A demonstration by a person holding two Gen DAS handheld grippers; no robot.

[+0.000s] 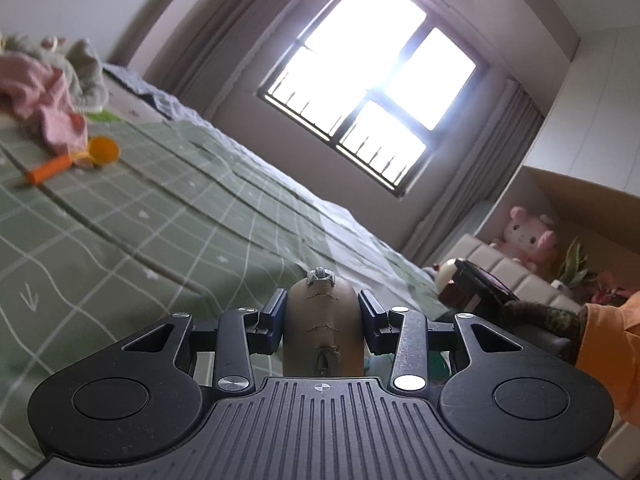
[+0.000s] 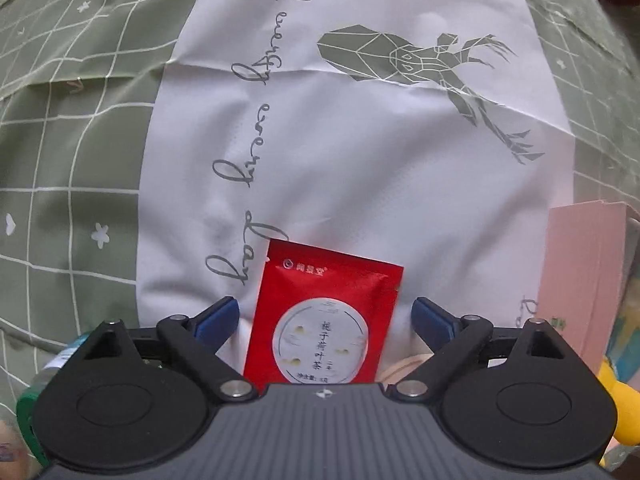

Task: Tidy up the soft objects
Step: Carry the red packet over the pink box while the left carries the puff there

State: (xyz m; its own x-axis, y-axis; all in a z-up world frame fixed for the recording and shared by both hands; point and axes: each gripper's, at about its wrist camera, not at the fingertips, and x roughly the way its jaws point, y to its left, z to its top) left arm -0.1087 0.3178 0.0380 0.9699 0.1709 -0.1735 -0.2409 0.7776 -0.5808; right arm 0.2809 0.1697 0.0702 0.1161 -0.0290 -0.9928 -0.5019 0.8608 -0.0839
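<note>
Right hand-held gripper [image 2: 324,312] points down at the bed, jaws spread wide, pads clear on both sides of a red sachet [image 2: 324,320]. Sachet lies flat on a white printed cloth [image 2: 360,152], which sits on the green checked bedcover [image 2: 72,140]. Nothing gripped on this side.

Left hand-held gripper [image 1: 323,316] roughly level, blue pads closed against the flanks of a brown stuffed toy [image 1: 323,320] with stitched seams and a small grey knot on top. Toy is carried above the bedcover [image 1: 140,220].

Elsewhere: pink and pale garments [image 1: 48,92] bunched at the far end of the bed, orange scoop [image 1: 80,160] beside them. Pink plush [image 1: 528,236] in a cardboard box [image 1: 580,200] near the window. Pink carton [image 2: 580,280] at the right edge of the right wrist view.

Handling judgement:
- Brown toy: soft, light, compressible; sides appear to give under the pads. Mid-body hold looks adequate; fabric unlikely to slip.
- Sachet: thin, light, slick foil, flexible rather than plush. Lying flat, it offers little to pinch; take an edge or short end, or the pads may slide off or gather the cloth beneath.
- Cloth: limp; likely to lift with anything pinched on it.
</note>
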